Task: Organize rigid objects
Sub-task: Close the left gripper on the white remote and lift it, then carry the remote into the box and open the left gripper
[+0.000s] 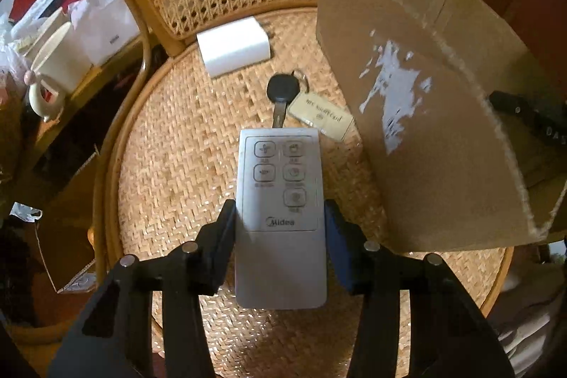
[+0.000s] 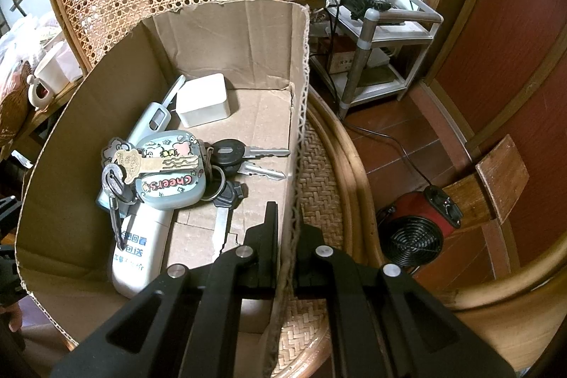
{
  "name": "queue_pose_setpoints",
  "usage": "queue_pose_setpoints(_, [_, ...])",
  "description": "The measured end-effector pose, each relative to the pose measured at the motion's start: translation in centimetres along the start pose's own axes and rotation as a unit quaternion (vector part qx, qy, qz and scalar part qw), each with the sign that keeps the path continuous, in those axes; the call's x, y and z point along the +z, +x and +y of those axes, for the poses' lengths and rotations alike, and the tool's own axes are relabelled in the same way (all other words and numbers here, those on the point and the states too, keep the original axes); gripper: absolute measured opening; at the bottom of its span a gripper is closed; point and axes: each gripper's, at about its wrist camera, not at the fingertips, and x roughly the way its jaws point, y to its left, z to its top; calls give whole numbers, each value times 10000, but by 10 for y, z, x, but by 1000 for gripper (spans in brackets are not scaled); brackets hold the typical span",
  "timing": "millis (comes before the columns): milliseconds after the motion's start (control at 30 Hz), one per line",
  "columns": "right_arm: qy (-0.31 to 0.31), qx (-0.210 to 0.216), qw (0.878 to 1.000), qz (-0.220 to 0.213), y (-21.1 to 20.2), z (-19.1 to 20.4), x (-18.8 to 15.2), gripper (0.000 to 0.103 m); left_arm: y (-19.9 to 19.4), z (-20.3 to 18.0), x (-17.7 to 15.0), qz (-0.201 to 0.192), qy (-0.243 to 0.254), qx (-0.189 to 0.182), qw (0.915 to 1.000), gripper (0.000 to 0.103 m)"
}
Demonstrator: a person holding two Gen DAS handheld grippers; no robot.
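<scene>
While the left claw [image 1: 280, 236] has its 2 fingers [image 1: 221, 247] pressed on the long sides of the grey remote [image 1: 280, 201], holding it near its lower half, the sound way to do this step, I judge, is to lift straight up until the remote clears the woven chair seat [image 1: 177, 158], then carry it right, over the cardboard box [image 1: 425, 144] wall, and set it down flat. The remote points away from the claw, its far end just short of a black key [image 1: 278, 91] with a cream tag [image 1: 320, 116]; a white charger [image 1: 232, 46] lies farther off, by the chair back. The box stands to the right, near the remote.

The right claw [image 2: 287, 257] is clamped narrow on the box's right wall [image 2: 299, 116], steadying it. Inside, left of that claw, lie a bunch of keys [image 2: 230, 158], a small pastel case [image 2: 170, 169], a white remote [image 2: 138, 254] and a white block [image 2: 203, 100], so free floor is on the near right.
</scene>
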Motion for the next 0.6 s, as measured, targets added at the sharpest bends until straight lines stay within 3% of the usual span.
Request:
queue_pose_setpoints(300, [5,2,10000,1,0,0,0,7,-30,6,12,-530,-308,99,9981,46])
queue_pose_setpoints(400, [5,2,10000,-3,0,0,0,7,-42,9,16,-791,-459,230,9955,46])
queue_pose_setpoints(600, [115,19,9999,-15,1,-1,0,7,-69,12,25,-1303,-828,144,9879,46])
